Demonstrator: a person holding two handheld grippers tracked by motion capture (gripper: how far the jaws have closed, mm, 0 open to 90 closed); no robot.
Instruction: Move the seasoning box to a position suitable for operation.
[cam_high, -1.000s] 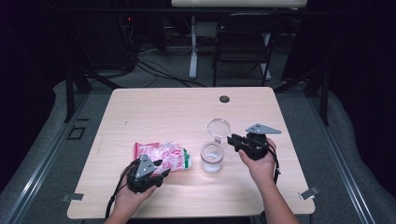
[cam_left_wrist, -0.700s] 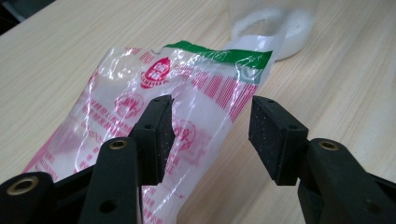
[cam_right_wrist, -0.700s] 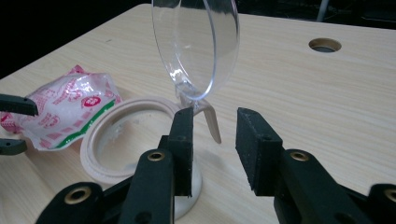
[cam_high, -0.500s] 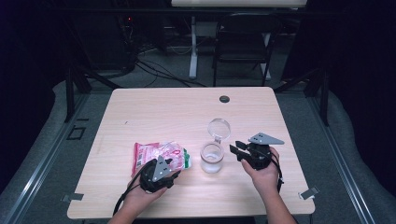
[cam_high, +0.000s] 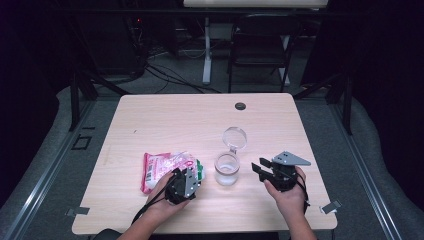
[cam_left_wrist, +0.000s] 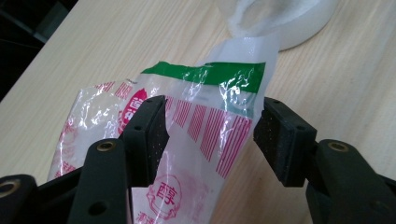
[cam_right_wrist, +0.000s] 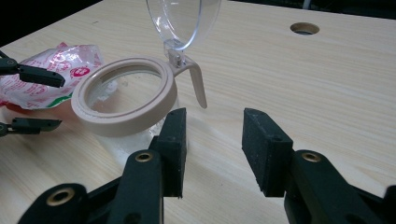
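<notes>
Fingers of the left gripper (cam_left_wrist: 210, 135) straddle one bag (cam_left_wrist: 196, 140), unclosed; right gripper (cam_right_wrist: 212, 149) gapes beside one jar (cam_right_wrist: 123, 100).

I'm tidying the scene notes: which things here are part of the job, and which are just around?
In the job:
- plastic bag, between the open left gripper's jaws
- jar with its lid flipped open
- right gripper, open beside the jar

Just around:
- table and its cable hole
- chair behind
</notes>
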